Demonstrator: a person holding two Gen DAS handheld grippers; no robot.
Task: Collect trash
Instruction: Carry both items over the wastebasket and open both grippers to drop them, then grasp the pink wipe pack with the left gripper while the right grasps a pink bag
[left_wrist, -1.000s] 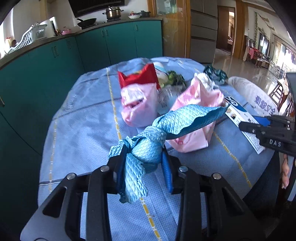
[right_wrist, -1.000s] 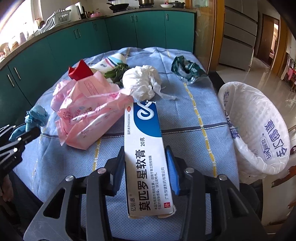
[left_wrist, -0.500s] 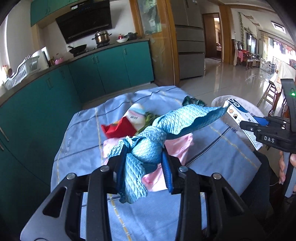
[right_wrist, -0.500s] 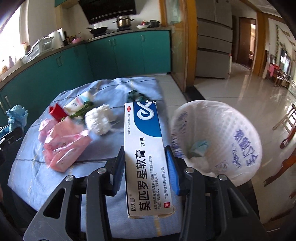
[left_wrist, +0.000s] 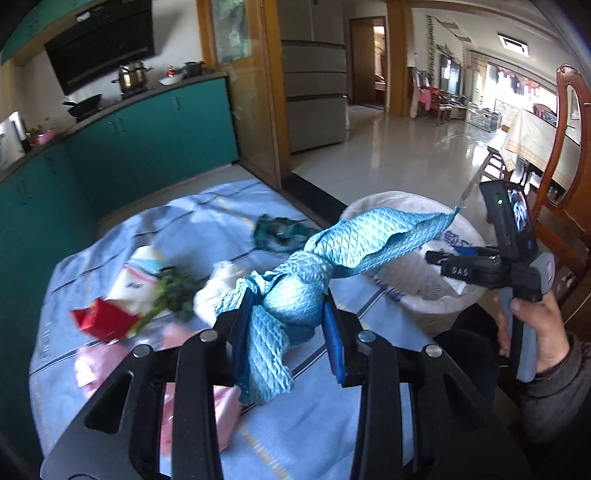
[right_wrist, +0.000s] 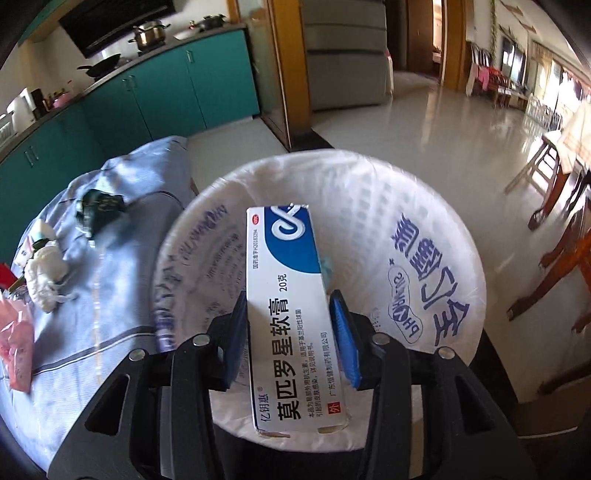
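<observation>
Right gripper (right_wrist: 291, 328) is clamping the ointment box (right_wrist: 291, 314) directly over the lined trash bin (right_wrist: 424, 206); release it centred. Left gripper (left_wrist: 286, 325) is pinching the knotted blue cloth (left_wrist: 332, 258) above the table (left_wrist: 207, 225).

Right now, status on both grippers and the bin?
Left gripper shut on knotted blue mesh cloth. Right gripper holds white-and-blue ointment box over white-lined bin. Nothing blocking.

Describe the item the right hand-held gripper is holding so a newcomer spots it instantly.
Start at the white-lined trash bin beside the blue-clothed table. Above its opening, the right hand-held gripper grips an ointment box: long, white and blue, printed with Chinese text, the only rigid carton.
</observation>
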